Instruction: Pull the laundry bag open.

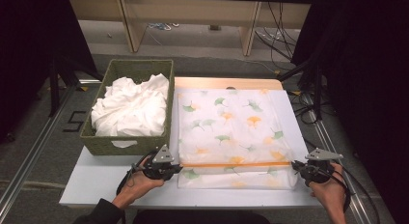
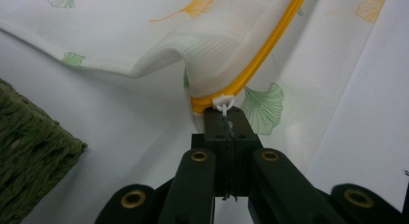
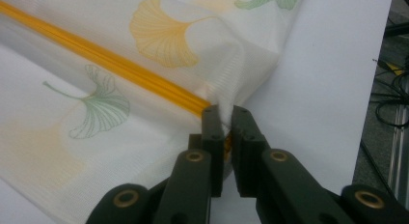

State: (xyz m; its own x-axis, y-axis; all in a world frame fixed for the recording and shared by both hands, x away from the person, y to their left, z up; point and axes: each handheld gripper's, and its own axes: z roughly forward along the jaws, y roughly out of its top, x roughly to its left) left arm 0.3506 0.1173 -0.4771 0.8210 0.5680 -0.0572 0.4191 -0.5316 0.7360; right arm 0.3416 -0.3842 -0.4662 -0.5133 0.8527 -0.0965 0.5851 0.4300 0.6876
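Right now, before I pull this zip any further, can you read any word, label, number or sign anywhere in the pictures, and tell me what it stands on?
"5": a black numeral marked on the grey floor left of the green woven basket, at.
No brand, word or label can be read on the white mesh laundry bag with green and orange ginkgo-leaf print, its orange zip or the white table.

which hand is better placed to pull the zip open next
Left, likely: the left gripper is shut on the white zipper pull of the mesh bag, while the right gripper only pinches the far corner.
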